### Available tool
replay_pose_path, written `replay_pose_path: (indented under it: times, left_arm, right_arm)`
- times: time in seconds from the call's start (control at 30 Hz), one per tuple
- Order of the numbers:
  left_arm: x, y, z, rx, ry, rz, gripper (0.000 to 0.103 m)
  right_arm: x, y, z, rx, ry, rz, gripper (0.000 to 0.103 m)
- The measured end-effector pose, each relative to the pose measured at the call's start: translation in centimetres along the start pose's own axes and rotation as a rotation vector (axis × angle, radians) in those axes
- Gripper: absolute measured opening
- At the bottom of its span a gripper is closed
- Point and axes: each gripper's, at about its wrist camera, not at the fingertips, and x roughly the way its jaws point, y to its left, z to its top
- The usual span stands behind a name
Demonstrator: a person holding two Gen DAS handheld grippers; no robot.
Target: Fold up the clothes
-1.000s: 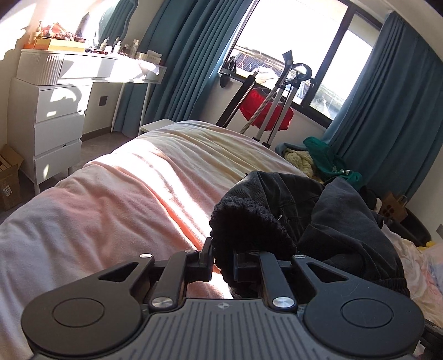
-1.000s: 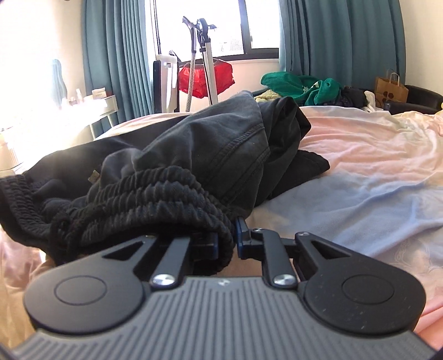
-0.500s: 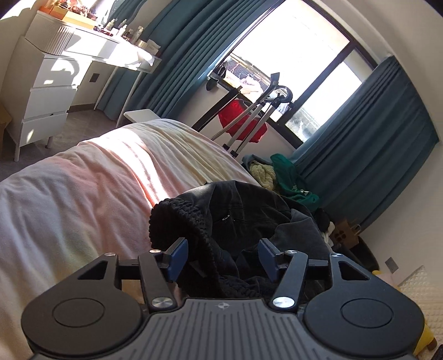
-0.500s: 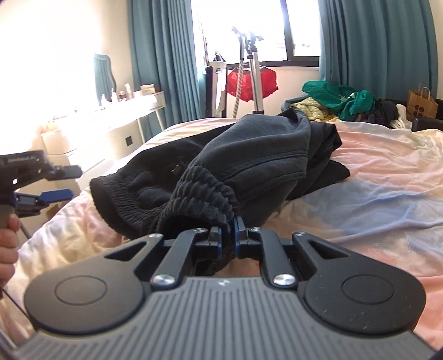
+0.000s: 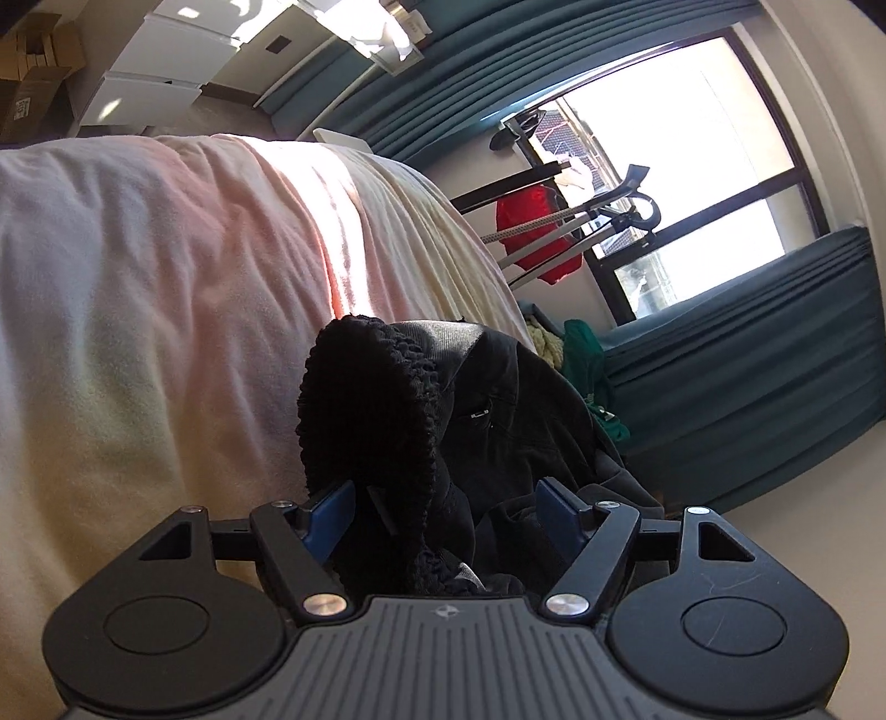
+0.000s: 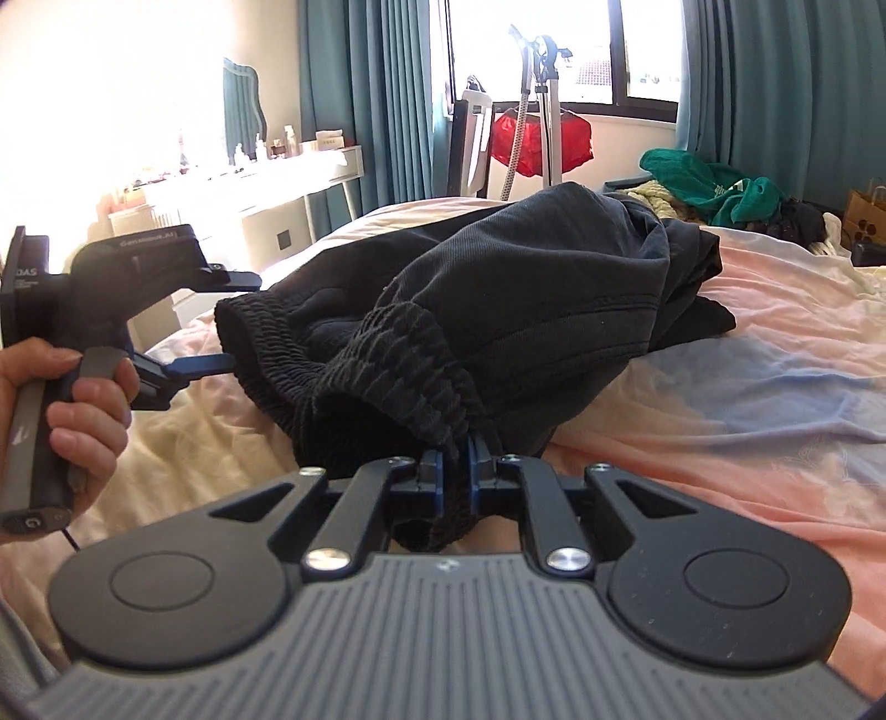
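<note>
The right gripper (image 6: 454, 471) has its jaws pinched narrow on the ribbed waistband (image 6: 410, 365) of the dark trousers (image 6: 554, 277), the elastic bunched just above the fingertips at 12 o'clock. The left gripper (image 5: 446, 512) stands with jaws wide apart; the waistband (image 5: 376, 421) rises between its blue pads (image 5: 332, 512), near the left one, though contact cannot be told. In the right view, that left gripper (image 6: 221, 327) sits at 9 o'clock, one blue finger reaching to the waistband's far edge, the person's hand (image 6: 72, 410) wrapped round its grip.

The trousers lie heaped on the bed (image 6: 747, 399), running from the jaws toward 1 o'clock over a pink and pale blue cover. Beyond, at 12 o'clock, a red garment (image 6: 540, 141) hangs at the window (image 6: 642, 50) between teal curtains (image 6: 376, 99). A green garment (image 6: 714, 183) lies at 2 o'clock, and a white dresser (image 6: 266, 188) stands at 10 o'clock.
</note>
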Motion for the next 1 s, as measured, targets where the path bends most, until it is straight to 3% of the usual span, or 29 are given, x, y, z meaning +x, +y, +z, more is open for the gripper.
replay_pose_path:
  times: [0.1,0.17,0.23,0.3,0.5,0.63,0.8,0.87,1.0]
  left_arm:
    - [1.8,-0.5,0.8,0.053,-0.019,-0.018,0.073]
    - [3.1,-0.7,1.4,0.084,-0.012,-0.032,0.067]
    - [4.1,-0.9,2.0,0.134,-0.01,-0.032,0.028]
    - [4.4,-1.2,2.6,0.2,-0.036,0.001,0.012]
    - [1.5,-4.3,6.4,0.211,-0.176,-0.032,0.008]
    - [-0.8,-8.6,12.1,0.32,-0.258,-0.061,0.008]
    - [-1.5,-12.6,20.3,0.428,-0.293,0.031,0.009]
    - [-0.7,-13.0,22.5,0.474,-0.308,0.108,0.009]
    - [2.5,-9.3,24.9,0.483,-0.231,0.24,0.009]
  right_arm:
    - [0.5,-0.4,-0.6,0.009,0.028,-0.007,0.012]
    - [0.6,-0.4,-1.0,0.007,0.033,-0.012,0.012]
    - [0.7,-0.5,-1.3,0.013,0.034,-0.018,0.012]
    - [0.4,-0.5,-1.4,0.031,0.013,-0.012,0.012]
    - [-0.7,2.0,-0.4,0.039,-0.075,0.036,0.012]
    - [-0.4,5.5,2.3,0.111,-0.143,0.152,0.012]
    - [1.6,11.1,5.6,0.179,-0.199,0.326,0.012]
    - [3.7,14.1,6.5,0.174,-0.196,0.402,0.012]
    - [8.8,18.3,6.5,0.164,-0.127,0.474,0.013]
